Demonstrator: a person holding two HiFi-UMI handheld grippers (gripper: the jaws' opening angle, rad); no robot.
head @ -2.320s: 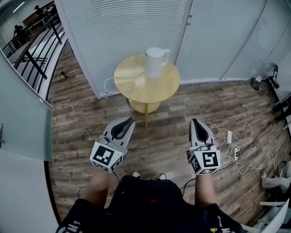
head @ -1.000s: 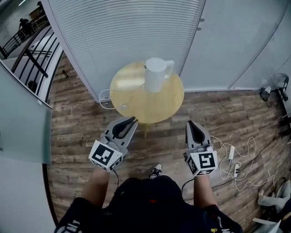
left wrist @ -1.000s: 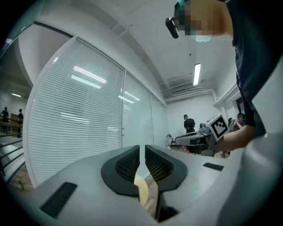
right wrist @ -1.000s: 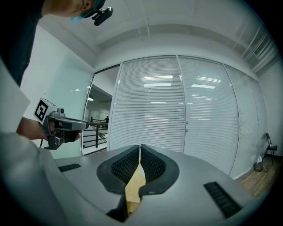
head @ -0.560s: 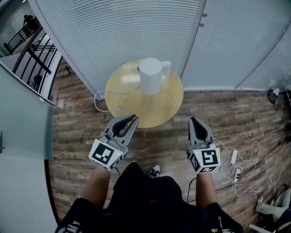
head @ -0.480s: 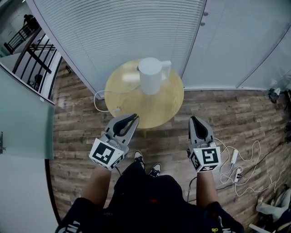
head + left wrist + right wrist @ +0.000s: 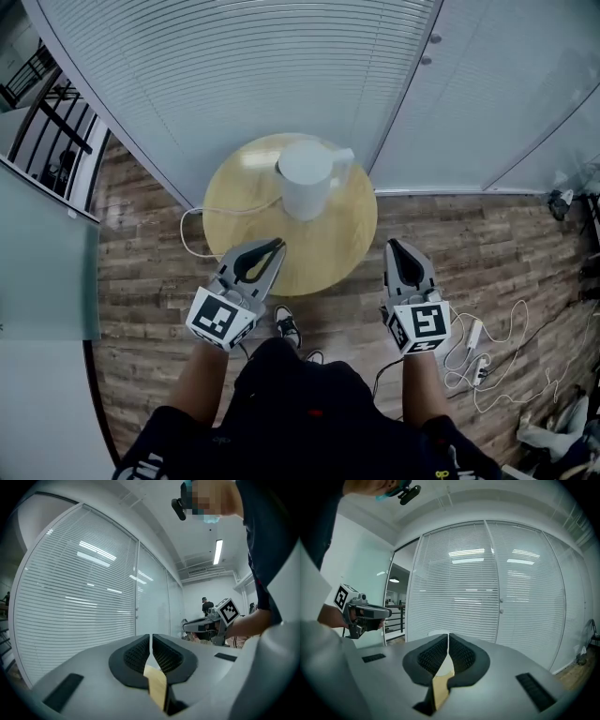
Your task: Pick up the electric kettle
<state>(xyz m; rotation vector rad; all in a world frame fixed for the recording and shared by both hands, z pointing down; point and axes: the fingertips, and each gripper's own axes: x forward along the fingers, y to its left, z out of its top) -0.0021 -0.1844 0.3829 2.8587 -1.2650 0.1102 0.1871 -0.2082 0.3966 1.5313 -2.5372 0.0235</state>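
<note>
Approach under way: round wooden surface [image 7: 333,246] and white kettle [image 7: 305,178] sit closer to both grippers than second ago. Shoe [image 7: 288,324] shows on floor below near edge. In head view left gripper [image 7: 277,246] now overlaps near edge; right gripper [image 7: 391,246] sits just off near-right edge. Fingers of both pressed together, nothing between. Kettle stands upright by far edge, handle toward far right, well apart from both. Judgement: reach unfinished; fingers must open before handle grasp.
</note>
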